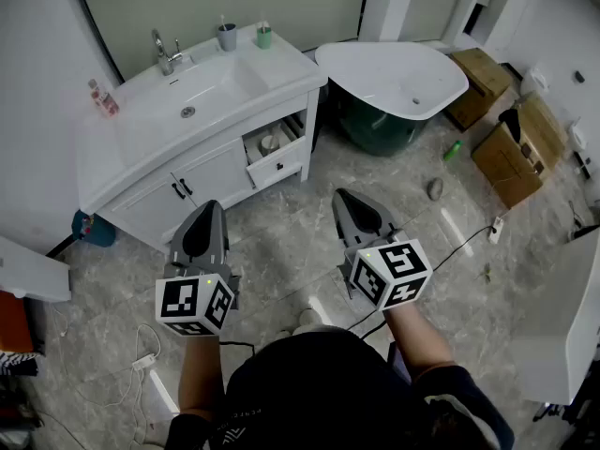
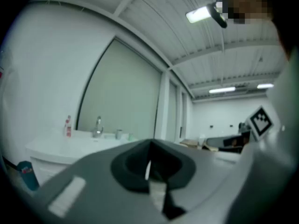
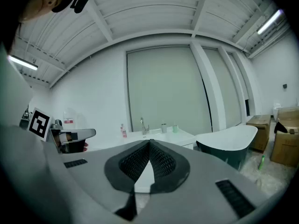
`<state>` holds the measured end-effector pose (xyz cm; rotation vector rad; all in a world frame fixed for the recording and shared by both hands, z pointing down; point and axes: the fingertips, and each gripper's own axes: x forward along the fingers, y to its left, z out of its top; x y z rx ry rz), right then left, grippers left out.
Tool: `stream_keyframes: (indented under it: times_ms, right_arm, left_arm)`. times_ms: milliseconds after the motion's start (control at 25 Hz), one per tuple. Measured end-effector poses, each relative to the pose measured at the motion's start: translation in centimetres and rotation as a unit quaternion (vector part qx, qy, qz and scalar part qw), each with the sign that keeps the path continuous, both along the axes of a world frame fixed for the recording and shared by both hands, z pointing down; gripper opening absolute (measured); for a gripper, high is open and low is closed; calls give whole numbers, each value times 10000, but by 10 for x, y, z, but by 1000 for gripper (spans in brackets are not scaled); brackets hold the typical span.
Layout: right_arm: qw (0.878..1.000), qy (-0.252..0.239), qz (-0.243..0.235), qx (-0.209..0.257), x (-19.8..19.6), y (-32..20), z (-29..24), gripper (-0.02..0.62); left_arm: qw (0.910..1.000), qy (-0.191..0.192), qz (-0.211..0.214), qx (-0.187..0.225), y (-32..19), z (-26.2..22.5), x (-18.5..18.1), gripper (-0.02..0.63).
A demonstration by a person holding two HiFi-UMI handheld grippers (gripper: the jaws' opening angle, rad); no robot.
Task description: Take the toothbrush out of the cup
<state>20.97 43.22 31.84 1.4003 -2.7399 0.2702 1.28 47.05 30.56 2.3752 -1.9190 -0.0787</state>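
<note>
At the far left of the head view, a small pink-labelled bottle (image 1: 103, 98) is seen on the end of a white vanity (image 1: 141, 148), and a blue bin (image 1: 94, 229) is set on the floor below that end. A chrome faucet (image 1: 167, 52) is mounted behind the basin, toward the upper left of the frame. In the lower left of centre, the left gripper (image 1: 208, 206) is held level over the tiled floor, well short of the vanity; in the left gripper view its jaws are seen pressed together with nothing between them. Along the vanity's back edge, near the top centre of the head view, a gray cup (image 1: 227, 37) is stood with the toothbrush (image 1: 222, 21) upright in it, and a green cup (image 1: 264, 37) is placed just to its right with a pale stick in it; what that stick is cannot be told. Both cups are well apart from both grippers. Under the counter's right end a drawer (image 1: 274, 148) is left pulled out. Right of centre, the right gripper (image 1: 339, 195) is held over the floor, tipped slightly down; in the right gripper view its tips are seen meeting, with nothing gripped. A white bathtub (image 1: 394, 78) is seen further right, and cardboard boxes (image 1: 511, 143) are stacked by the right edge.
</note>
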Motion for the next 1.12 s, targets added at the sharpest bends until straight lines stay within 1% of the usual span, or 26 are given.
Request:
stream_keyframes:
  times_ms: [240, 480, 640, 720, 880, 1000, 1120]
  right_arm:
    - [9999, -47, 79, -75, 3, -5, 8, -2]
    - [9999, -135, -79, -45, -1, -19, 6, -2]
    - [9997, -23, -220, -61, -7, -25, 13, -2]
    - [9996, -49, -263, -77, -6, -29, 15, -2]
    - [9993, -132, -327, -136, 2, -37, 17, -2]
    - [9981, -169, -547, -230, 2, -39, 24, -2]
    - [9966, -228, -712, -359, 2, -40, 32, -2]
  left_arm:
    - [9996, 176, 53, -209, -7, 10, 2, 4]
    - [9985, 460, 34, -299, -15, 13, 4, 5]
    - [9985, 413, -89, -354, -20, 15, 1, 5]
    - [9982, 450, -115, -369, -24, 14, 2, 5]
    - [9981, 550, -135, -241, -32, 9, 12, 4]
    - [9984, 483, -192, -201, -38, 10, 19, 4]
    - [9986, 425, -185, -250, -43, 15, 26, 3]
